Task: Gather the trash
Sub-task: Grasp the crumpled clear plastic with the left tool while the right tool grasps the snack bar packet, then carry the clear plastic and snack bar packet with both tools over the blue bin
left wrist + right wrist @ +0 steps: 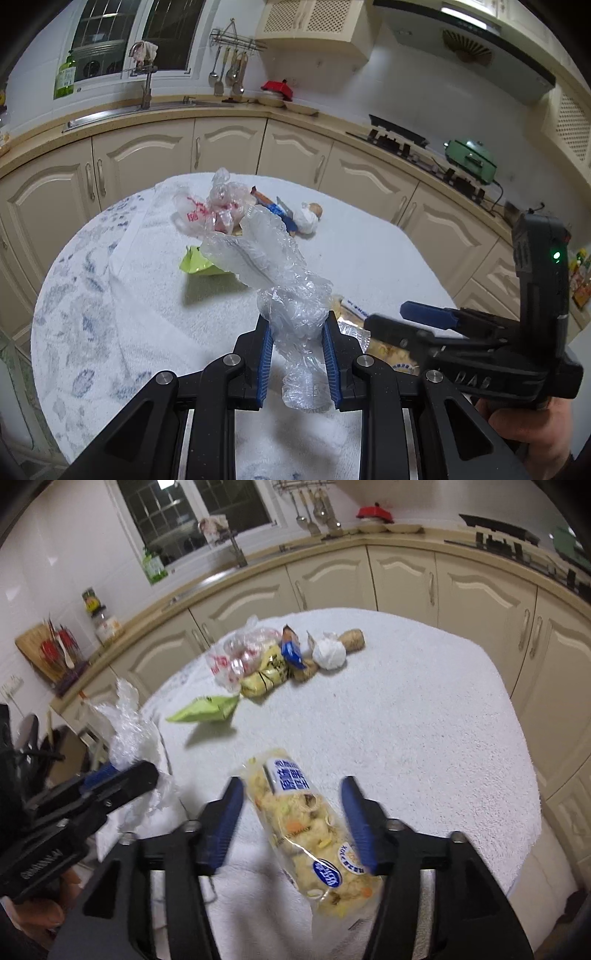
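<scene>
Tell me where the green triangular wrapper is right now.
The green triangular wrapper lies on the white towel-covered table, left of centre in the right wrist view, just before the trash pile.

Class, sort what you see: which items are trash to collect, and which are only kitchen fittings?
Trash:
clear plastic bag, held in the left gripper
snack packet, between the right gripper jaws, which stand apart
green wrapper
yellow wrapper
white wad

Fittings:
faucet
hanging utensils
green appliance

Crumpled clear plastic wrap [291, 306], upright, noodle packet [314, 834] flat on the cloth, green wrapper [207, 710], heap of bags and wrappers [273, 657] beyond
</scene>
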